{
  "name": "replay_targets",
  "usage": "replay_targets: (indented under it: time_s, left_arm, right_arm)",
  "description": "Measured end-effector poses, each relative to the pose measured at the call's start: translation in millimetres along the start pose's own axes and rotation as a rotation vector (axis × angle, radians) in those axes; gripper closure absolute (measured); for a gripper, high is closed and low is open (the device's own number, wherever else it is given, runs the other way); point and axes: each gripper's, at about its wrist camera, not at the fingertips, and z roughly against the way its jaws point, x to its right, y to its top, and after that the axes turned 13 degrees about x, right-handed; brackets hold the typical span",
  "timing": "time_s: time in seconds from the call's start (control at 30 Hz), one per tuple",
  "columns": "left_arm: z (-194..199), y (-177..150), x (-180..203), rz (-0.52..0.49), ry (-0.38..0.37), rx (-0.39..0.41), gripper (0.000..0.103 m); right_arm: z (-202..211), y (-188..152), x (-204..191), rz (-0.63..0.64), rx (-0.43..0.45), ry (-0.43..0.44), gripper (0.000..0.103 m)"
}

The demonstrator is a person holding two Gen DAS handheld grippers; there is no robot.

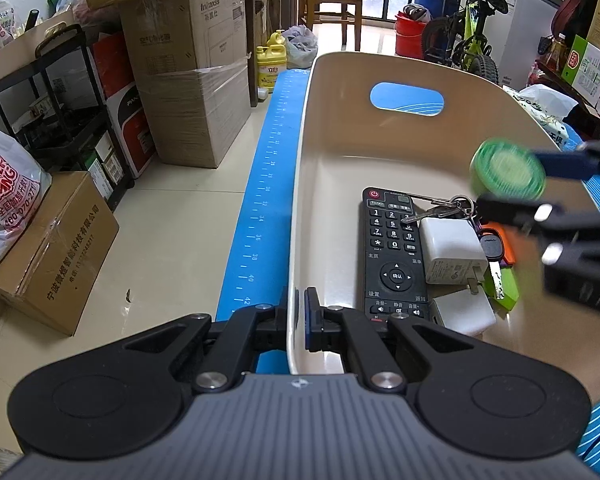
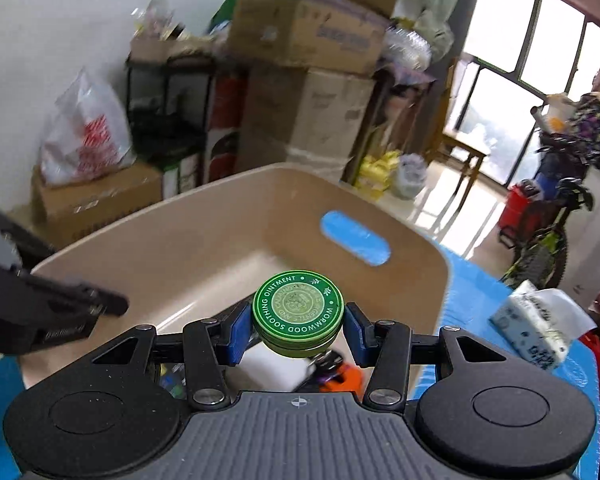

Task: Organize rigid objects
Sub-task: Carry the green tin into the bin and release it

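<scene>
Cluttered room, bin holding remote, keys

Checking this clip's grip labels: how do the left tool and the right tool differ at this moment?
The left tool is shut on the side wall of the beige bin, steadying it; the right tool is shut on a green ointment tin, wider apart. The left one sits at the rim; the right one hangs above the bin's contents. Both have blue pads.

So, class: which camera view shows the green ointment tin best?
The right wrist view: the green ointment tin sits sharp and central in the right gripper, lid text readable. The left wrist view shows it blurred near the edge.
</scene>
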Motion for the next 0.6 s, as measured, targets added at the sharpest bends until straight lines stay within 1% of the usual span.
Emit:
replay_targets:
  time_s: [0.13, 0.27, 0.53, 0.6]
  left_arm:
    - [0, 0, 0, -0.001, 0.000, 0.000, 0.097]
    - [0, 0, 0, 0.001, -0.001, 0.000, 0.097]
    - [0, 0, 0, 0.000, 0.002, -0.001, 0.097]
    - [-1, -1, 0, 0.000, 0.000, -0.001, 0.097]
  right_arm:
    - [-11, -2, -10, 0.043, -0.078, 0.040, 0.050]
    - [-17, -9, -17, 0.054, -0.145, 0.046, 0.050]
    - [-27, -17, -14, 0.049, -0.239, 0.060, 0.050]
    - [-26, -16, -13, 0.056, -0.238, 0.065, 0.046]
